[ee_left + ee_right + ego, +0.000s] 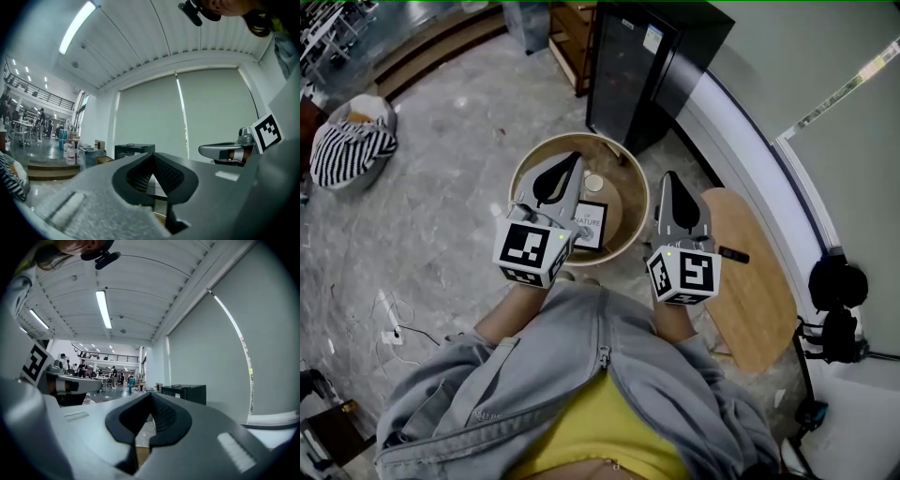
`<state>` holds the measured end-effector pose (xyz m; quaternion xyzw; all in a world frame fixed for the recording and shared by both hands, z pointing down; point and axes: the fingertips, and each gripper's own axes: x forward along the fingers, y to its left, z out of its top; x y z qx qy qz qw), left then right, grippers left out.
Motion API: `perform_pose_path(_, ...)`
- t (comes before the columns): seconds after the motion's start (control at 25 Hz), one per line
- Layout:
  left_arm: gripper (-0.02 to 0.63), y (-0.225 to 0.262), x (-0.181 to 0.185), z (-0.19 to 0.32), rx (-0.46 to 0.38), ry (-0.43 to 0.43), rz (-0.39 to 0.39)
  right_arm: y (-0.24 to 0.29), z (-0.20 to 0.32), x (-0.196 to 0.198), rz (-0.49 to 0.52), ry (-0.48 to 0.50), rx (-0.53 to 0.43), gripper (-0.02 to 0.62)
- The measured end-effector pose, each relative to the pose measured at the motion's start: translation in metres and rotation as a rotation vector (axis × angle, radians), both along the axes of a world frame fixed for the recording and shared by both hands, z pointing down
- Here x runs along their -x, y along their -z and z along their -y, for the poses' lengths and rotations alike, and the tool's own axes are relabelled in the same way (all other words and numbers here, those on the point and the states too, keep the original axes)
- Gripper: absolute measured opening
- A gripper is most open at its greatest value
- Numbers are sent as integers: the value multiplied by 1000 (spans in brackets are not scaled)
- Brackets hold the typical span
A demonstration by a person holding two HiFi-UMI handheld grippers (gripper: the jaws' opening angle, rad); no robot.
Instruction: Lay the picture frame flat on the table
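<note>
Left gripper (573, 157) and right gripper (668, 176): jaws clenched, nothing in 'em, level over the table (578, 139). Picture frame (590, 228) below, betw. both jaws, nearer left's; face up, flat or propped, can't tell. Keep clear, no knocks.

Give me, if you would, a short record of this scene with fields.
Left gripper: fingers shut, empty, held over the round table
Right gripper: fingers shut, empty
Picture frame: on the round table, partly hidden by the left gripper; flat or propped, unclear
Black cabinet: on the floor beyond the table
</note>
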<state>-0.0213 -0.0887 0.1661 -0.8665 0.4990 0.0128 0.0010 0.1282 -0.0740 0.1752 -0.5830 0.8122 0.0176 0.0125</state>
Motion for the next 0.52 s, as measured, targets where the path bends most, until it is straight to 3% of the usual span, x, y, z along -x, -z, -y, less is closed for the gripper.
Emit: perform_pose_path(0.52,3,-5,-11,2,-1,-2,-4,-3,7,-9,-10,22,-9,0)
